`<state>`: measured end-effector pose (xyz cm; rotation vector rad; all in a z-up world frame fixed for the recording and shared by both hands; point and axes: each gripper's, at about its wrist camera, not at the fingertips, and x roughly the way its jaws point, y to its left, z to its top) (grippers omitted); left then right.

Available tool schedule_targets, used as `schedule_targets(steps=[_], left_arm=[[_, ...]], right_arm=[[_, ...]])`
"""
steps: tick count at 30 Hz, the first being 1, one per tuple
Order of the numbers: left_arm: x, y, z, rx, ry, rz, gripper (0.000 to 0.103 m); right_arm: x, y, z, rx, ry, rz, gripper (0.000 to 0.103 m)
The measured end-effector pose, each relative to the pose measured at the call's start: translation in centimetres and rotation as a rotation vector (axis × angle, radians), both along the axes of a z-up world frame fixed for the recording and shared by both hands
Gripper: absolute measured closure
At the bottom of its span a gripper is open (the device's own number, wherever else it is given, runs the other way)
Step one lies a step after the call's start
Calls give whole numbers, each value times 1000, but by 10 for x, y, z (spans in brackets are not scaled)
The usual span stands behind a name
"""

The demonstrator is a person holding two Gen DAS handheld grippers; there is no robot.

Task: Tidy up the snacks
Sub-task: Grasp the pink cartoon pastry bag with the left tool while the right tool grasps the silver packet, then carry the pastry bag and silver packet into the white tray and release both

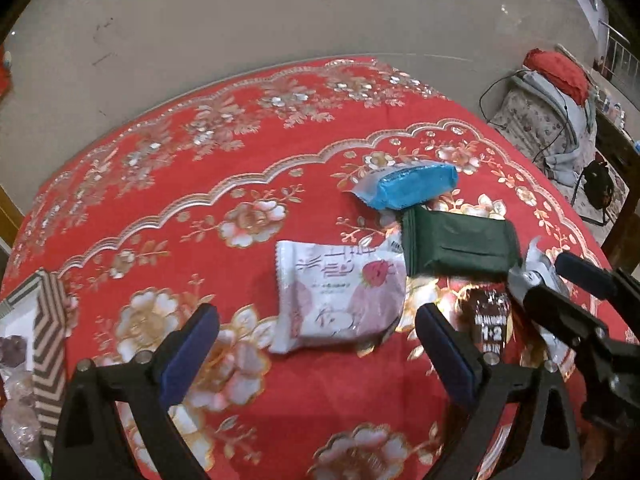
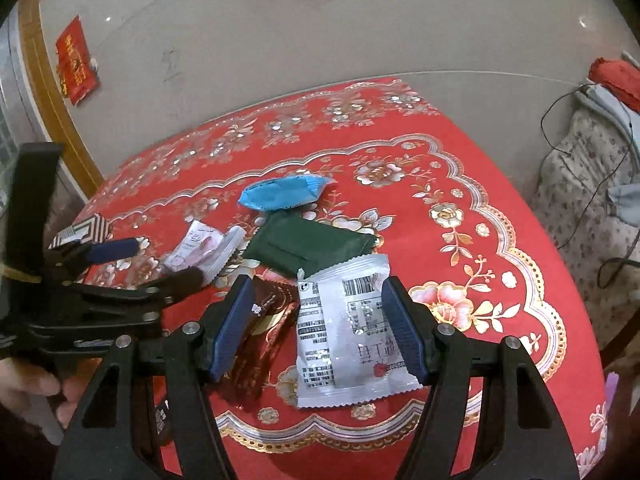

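Red flowered tablecloth [image 1: 200, 208] covers the table, with a loose cluster of snack packets near its middle. Left gripper [image 1: 316, 344] hangs over the cloth with its jaws spread wide and nothing between the pads; the white strawberry packet [image 1: 340, 300] lies flat on the cloth just ahead of it, in line with the gap. Beyond that packet sits the dark green packet [image 1: 460, 246], and past that, touching its far corner, the blue packet [image 1: 412, 186]. A brown foil packet [image 1: 486, 320] lies beside the left gripper's right finger, partly hidden. At the lower left edge of the left wrist view stands a striped box [image 1: 48, 320] holding a few wrapped snacks. Right gripper [image 2: 320, 320] is partly open, its two blue pads standing on either side of a silver packet [image 2: 344, 340] that lies label-up on the cloth; the pads look close to the packet's edges, but whether they press on it I cannot tell. A bare hand [image 2: 28, 384] shows at the lower left of the right wrist view, holding the left gripper's handle.
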<state>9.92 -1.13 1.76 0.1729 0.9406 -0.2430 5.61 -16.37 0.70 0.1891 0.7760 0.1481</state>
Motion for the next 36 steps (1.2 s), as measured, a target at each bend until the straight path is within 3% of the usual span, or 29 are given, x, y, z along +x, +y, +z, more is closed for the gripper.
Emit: schedule_targets(steps=[6,9,14,19,31,36], left_arm=[[7,-3,-12,-31,15,2,2],[8,1,-11,-44,9,9,7],[6,2,-9,-48,-16,16,23],[0,-2,-6,-51,-48,-10,48],[-11,24,10,-191,-70,25,49],[-33,41,30,-235,-89,27,49]], right_arm=[[4,-1,-6,-16,55,-20,36],[9,-2,-9,-9,81,-23,36],[9,1,-9,-34,87,-27,36],[8,-1,-10,-27,85,-30,49],[-8,-5,7,58,-56,-9,50],[-15,0,13,33,-100,10,50]])
